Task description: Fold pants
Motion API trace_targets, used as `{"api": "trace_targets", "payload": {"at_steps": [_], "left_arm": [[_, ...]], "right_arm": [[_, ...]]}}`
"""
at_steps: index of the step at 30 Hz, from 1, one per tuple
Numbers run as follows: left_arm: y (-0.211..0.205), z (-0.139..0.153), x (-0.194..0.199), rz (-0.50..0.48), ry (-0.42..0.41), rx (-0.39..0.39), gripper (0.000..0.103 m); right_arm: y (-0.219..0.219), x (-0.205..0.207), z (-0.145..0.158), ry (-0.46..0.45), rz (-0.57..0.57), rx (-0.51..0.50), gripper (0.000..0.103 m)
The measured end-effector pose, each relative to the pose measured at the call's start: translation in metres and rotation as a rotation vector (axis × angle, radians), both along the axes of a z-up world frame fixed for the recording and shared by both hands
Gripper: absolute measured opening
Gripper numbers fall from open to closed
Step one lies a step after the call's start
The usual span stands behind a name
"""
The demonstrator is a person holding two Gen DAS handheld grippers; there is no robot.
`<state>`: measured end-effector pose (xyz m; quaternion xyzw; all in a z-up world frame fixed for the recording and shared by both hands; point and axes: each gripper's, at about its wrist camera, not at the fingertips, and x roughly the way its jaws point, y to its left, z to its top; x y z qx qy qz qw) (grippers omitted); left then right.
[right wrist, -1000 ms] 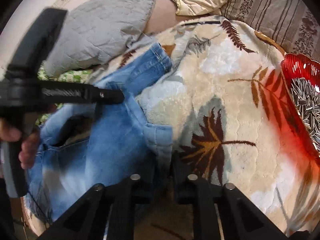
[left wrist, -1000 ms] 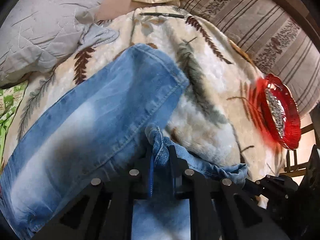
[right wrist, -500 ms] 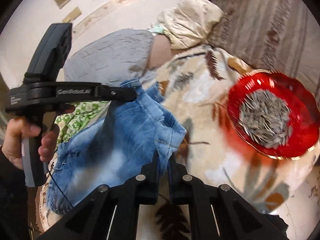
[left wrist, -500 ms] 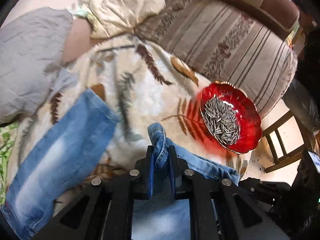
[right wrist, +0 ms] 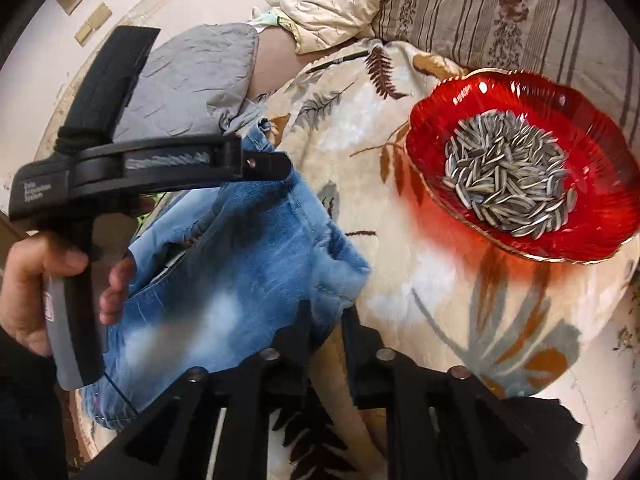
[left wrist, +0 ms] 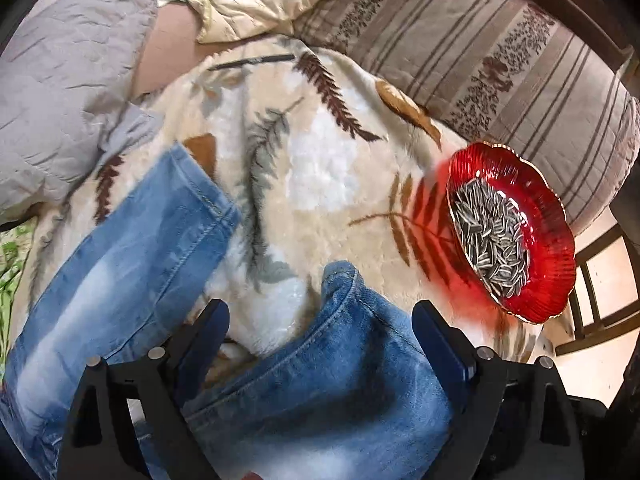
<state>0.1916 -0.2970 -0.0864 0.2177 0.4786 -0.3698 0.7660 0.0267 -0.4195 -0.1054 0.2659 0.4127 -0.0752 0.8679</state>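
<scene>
From the left wrist, the left gripper (left wrist: pixel 320 320) stood spread, released, above the jeans (left wrist: pixel 120 264) doubled over on the leaf-print blanket (left wrist: pixel 320 160). From the right wrist, the right gripper (right wrist: pixel 326 326) looked barely parted, denim (right wrist: pixel 240 264) at its tips; whether it gripped, I couldn't tell. One fold done, more probably left. A red bowl (right wrist: pixel 440 136) of seeds sat near.

The left wrist camera looks forward and down from close above the jeans (left wrist: pixel 312 392), between its own spread tongs (left wrist: pixel 320 320), facing the far cushions. The right wrist camera sits a little further right and higher, looking the same way past its tongs (right wrist: pixel 326 320), with the left tongs' handle on its left side. Both views share the leaf-patterned blanket (left wrist: pixel 320 160) (right wrist: pixel 420 280), the red bowl of seeds (left wrist: pixel 516 240) (right wrist: pixel 516 168) on the right, and the grey quilt (left wrist: pixel 60 88) (right wrist: pixel 192 80) far left
</scene>
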Motion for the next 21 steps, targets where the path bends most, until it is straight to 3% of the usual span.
{"api": "trace_targets", "payload": {"at_steps": [2,3,4,12,17,21], "left_arm": [[0.006,0.006,-0.002,0.043,-0.038,0.013,0.093],[0.009,0.009,-0.003,0.058,-0.055,0.014,0.093],[0.014,0.013,-0.004,0.074,-0.070,0.005,0.093],[0.086,0.054,-0.023,0.205,-0.157,-0.066,0.094],[0.178,0.081,-0.042,0.324,-0.255,-0.057,0.102],[0.279,0.098,-0.056,0.500,-0.303,-0.050,0.102]], "right_arm": [[0.001,-0.007,0.007,-0.002,-0.020,-0.029,0.055],[0.000,-0.011,0.011,-0.021,-0.033,-0.033,0.082],[0.001,-0.015,0.015,-0.046,-0.044,-0.032,0.087],[0.011,-0.032,0.055,-0.135,-0.036,-0.102,0.091],[0.032,-0.023,0.071,-0.177,0.035,-0.123,0.092],[0.057,-0.006,0.083,-0.202,0.122,-0.147,0.092]]}}
